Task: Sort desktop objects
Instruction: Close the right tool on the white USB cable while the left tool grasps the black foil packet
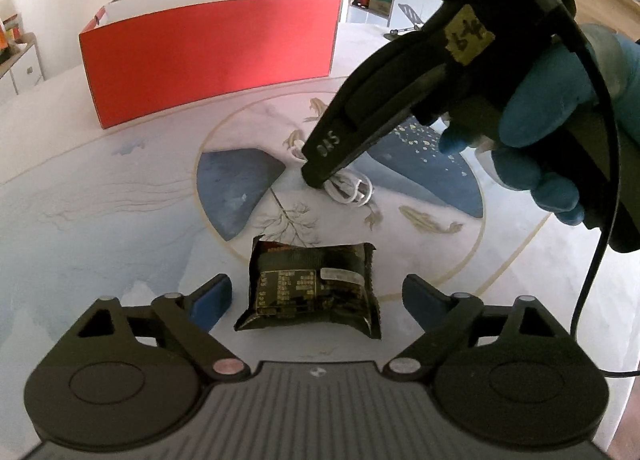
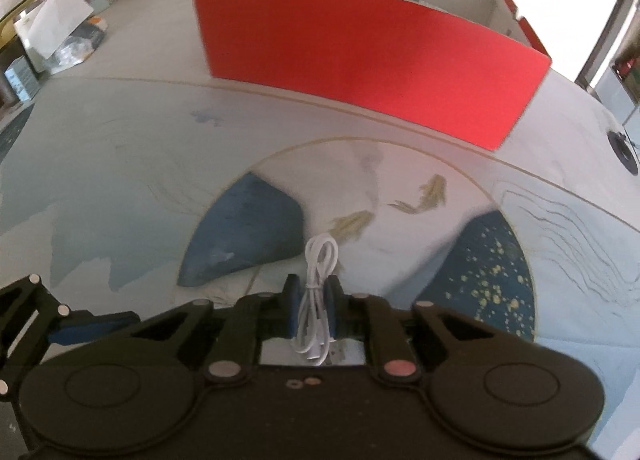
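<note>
A black snack packet (image 1: 312,290) lies on the patterned table mat between the open fingers of my left gripper (image 1: 316,300), which does not touch it. My right gripper (image 2: 314,300) is shut on a coiled white cable (image 2: 318,292); its loop sticks out past the blue pads. In the left wrist view the right gripper (image 1: 320,176) reaches down from the upper right, held by a blue-gloved hand, with the white cable (image 1: 352,190) at its tip on the mat. A red open box (image 1: 208,56) stands at the far side of the table and also shows in the right wrist view (image 2: 360,72).
The table mat (image 1: 120,200) has blue patches and fish drawings. Boxes and papers (image 2: 60,36) are piled at the far left in the right wrist view. A black cord (image 1: 600,240) hangs from the right gripper. Shelves stand in the background.
</note>
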### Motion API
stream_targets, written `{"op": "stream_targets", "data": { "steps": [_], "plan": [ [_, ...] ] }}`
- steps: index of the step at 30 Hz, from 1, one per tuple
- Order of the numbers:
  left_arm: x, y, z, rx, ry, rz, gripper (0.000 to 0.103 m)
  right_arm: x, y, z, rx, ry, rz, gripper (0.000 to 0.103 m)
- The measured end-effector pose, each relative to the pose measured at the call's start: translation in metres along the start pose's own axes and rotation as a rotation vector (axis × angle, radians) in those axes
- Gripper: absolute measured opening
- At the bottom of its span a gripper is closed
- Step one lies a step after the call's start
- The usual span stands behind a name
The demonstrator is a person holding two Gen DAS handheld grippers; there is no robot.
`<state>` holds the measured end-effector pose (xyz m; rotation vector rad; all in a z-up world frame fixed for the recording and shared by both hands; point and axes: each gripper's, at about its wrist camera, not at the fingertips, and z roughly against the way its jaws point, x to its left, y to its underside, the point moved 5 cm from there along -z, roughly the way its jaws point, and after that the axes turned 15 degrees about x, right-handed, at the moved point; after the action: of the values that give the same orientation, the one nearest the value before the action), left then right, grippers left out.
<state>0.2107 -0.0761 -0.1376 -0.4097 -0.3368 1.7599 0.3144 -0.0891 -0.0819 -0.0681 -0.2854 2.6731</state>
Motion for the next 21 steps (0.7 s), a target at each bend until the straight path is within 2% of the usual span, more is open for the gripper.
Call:
{"op": "stream_targets", "data": {
  "steps": [3,8,10,21],
  "plan": [
    [-0.002,-0.002,0.001,-0.004,-0.007,-0.002,0.085,-0.005,0.001,0.000,-0.001,-0.004,-0.020,0.012],
    [0.002,-0.011,0.000,-0.010,-0.030,-0.007,0.065,-0.007,0.003,0.000,0.000,-0.004,-0.034,0.012],
    [0.003,-0.012,0.000,-0.007,-0.035,-0.008,0.060,-0.007,0.002,-0.001,0.001,-0.005,-0.035,0.012],
    [0.020,-0.018,0.012,-0.015,-0.047,0.016,0.056,-0.009,0.001,0.003,-0.009,-0.022,-0.032,0.011]
  ]
}}
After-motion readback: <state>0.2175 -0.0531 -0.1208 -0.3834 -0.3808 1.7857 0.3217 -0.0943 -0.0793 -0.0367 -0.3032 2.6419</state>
